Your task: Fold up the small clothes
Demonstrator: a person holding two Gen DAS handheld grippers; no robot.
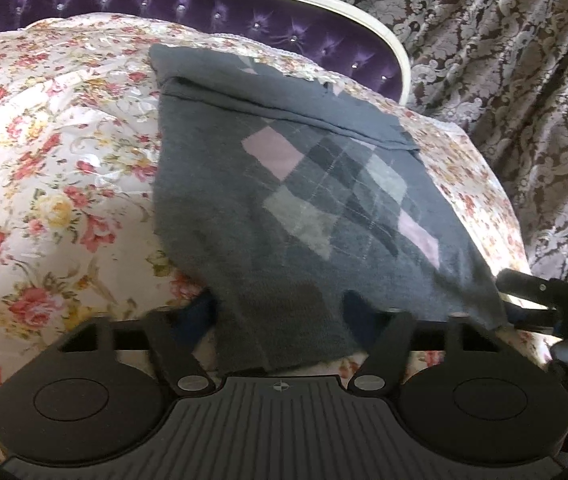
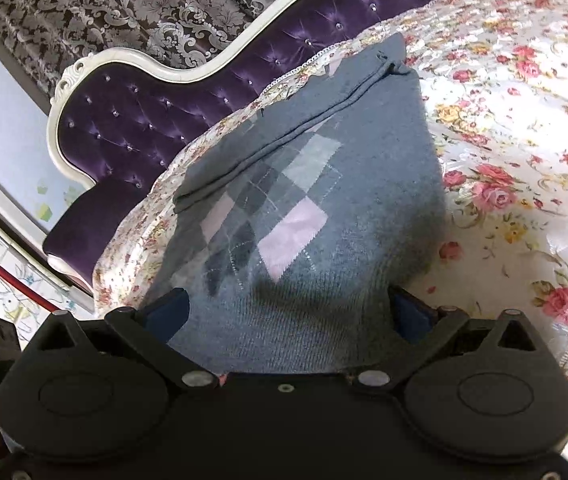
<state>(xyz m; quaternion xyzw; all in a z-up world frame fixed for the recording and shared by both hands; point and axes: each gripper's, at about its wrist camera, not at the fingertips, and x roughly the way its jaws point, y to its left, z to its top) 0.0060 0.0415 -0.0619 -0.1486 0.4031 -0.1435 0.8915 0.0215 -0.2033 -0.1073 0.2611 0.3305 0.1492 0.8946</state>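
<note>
— Knitwear: soft grey argyle knitted garment, light and floppy, on the floral bedspread. Grip?
— Near hem. Left gripper half-closed around it; right gripper wide, unclamped.

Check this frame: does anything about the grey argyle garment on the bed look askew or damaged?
Slightly askew, no visible damage. The grey argyle garment lies diagonally on the floral bedspread, its far hem doubled over in an uneven band with a small loose thread. Its near edge drapes across both tongs.
</note>
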